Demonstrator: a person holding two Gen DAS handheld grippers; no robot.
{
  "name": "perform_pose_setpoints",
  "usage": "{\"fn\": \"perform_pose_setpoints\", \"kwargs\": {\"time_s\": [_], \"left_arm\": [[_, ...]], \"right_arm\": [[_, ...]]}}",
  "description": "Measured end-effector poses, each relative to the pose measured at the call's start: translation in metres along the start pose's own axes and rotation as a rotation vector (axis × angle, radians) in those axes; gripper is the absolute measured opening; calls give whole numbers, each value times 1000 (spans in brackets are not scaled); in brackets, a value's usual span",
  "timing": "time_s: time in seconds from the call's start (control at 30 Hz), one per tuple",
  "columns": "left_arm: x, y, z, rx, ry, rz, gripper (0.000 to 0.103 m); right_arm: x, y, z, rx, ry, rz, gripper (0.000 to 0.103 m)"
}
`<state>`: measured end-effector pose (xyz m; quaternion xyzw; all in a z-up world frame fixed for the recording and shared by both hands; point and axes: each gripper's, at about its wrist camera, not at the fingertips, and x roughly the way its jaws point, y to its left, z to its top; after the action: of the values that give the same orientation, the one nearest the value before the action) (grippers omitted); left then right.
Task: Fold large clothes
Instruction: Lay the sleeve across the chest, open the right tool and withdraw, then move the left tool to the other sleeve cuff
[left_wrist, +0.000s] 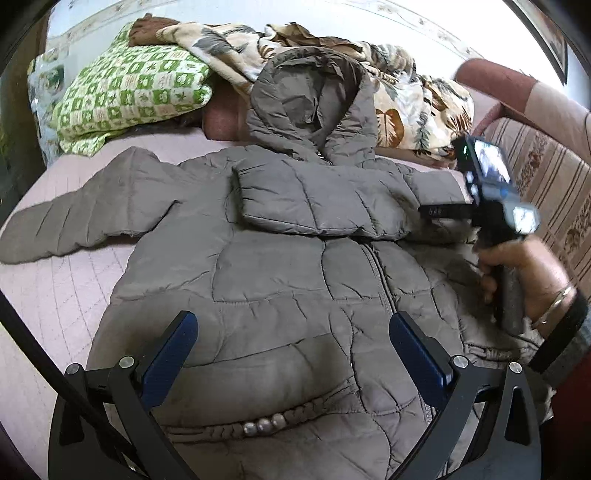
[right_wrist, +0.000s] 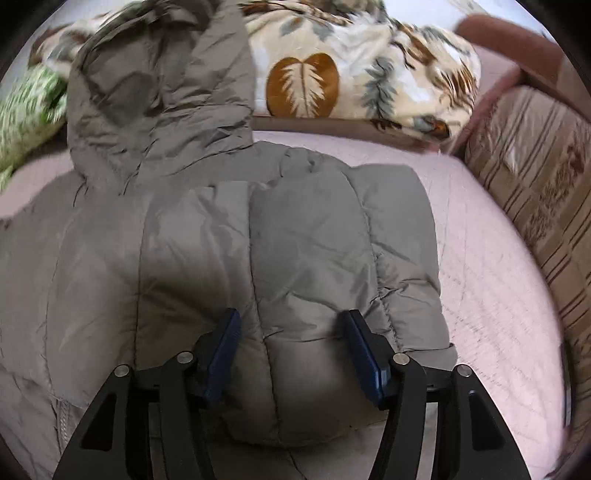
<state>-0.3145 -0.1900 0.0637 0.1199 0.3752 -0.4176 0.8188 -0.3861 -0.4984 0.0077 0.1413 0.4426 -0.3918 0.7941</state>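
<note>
Jacket: grey-brown quilted puffer jacket (left_wrist: 280, 280) flat on pink bed (left_wrist: 62, 295), one sleeve folded across chest
L gripper (left_wrist: 293, 354): jaws wide, empty
R gripper (right_wrist: 291, 354): jaws apart, nothing pinched
Next: you grab other sleeve by cuff, fold across flat

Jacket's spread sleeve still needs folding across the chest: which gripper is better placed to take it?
Left, probably. The unfolded sleeve lies on the left gripper's side, its jaws open and empty over the jacket. The right gripper sits open over the already folded sleeve at the opposite edge.
</note>
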Motion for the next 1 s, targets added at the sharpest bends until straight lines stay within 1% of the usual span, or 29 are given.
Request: {"fn": "perform_pose_setpoints", "kwargs": {"time_s": [0.03,0.07,0.1,0.13,0.17,0.2,0.23,0.27,0.33,0.37,0.4,0.43,0.53,0.6,0.67,0.7,0.83,0.9,0.97,1.0], "left_arm": [[0,0,-1,-1,0,1,103],[0,2,-1,-8,-1,1,103],[-1,3,0,-17,-4,2,103],[-1,4,0,-23,-6,4,103],[-2,6,0,-29,-9,7,103],[-3,6,0,-30,-11,10,103],[-3,6,0,-28,-11,14,103],[-3,6,-1,-23,-12,16,103],[-3,4,-1,-10,-14,26,103],[-3,3,-1,-2,-17,33,103],[-3,4,0,2,-20,37,103],[-2,4,0,3,-20,40,103],[-2,8,2,-2,-27,51,103],[-1,9,3,-8,-31,58,103],[2,10,3,-7,-27,73,103],[4,10,3,-6,-22,78,103],[13,12,2,-20,-1,95,103],[15,15,2,-32,-3,117,103],[12,20,2,-49,-22,133,103],[9,23,2,-55,-29,142,103]], "right_arm": [[-8,1,0,-6,-7,-3,63],[-21,3,-1,-10,-44,-3,63],[-40,9,-1,-30,-107,-5,63],[-54,16,-3,-57,-148,-11,64],[-68,30,-8,-110,-183,-20,70],[-71,42,-12,-148,-189,-14,72],[-71,55,-18,-185,-186,-2,72],[-65,72,-30,-240,-153,19,72],[-44,86,-45,-298,-61,30,70],[-42,90,-53,-310,-49,11,70],[-48,89,-57,-311,-57,6,70],[-57,86,-56,-302,-58,21,70],[-107,64,-56,-187,-126,167,70],[-147,38,-63,-101,-171,277,70],[-169,26,-66,-70,-206,334,70],[-183,15,-77,-65,-220,352,70],[-205,-7,-108,-48,-237,372,70],[-204,-23,-127,-3,-214,396,70],[-193,-31,-133,36,-155,428,70],[-191,-33,-135,45,-149,420,70]]}}
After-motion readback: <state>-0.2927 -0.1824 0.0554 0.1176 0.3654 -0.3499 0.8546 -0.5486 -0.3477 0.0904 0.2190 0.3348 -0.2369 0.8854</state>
